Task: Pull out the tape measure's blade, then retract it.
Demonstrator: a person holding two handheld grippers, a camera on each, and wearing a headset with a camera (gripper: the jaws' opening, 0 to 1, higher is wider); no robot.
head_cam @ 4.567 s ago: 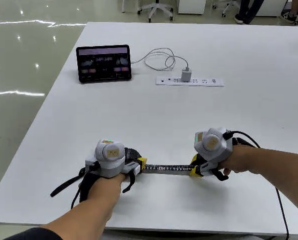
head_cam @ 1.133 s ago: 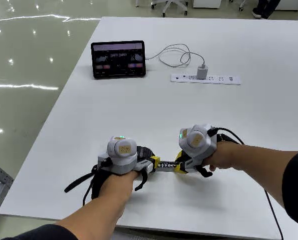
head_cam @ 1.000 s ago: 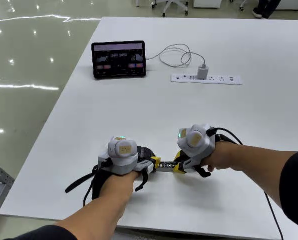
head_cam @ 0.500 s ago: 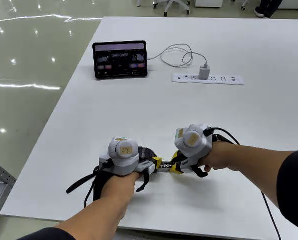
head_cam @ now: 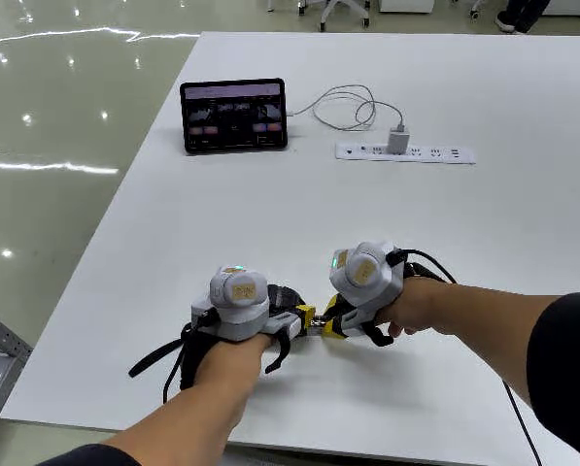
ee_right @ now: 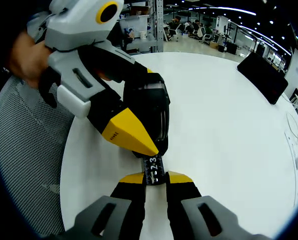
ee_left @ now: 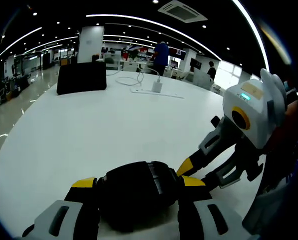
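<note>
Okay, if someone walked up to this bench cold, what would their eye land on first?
Two grippers meet nose to nose near the front edge of the table: the left gripper clamps the black tape measure, and the right gripper pinches the blade, with just a short numbered stub showing between them. Farther back stand a dark tablet and a white power strip with a charger plugged in.

Open office; white table [head_cam: 270, 223], swivel chair [head_cam: 321, 10], ceiling light strips [ee_left: 139, 19].
</note>
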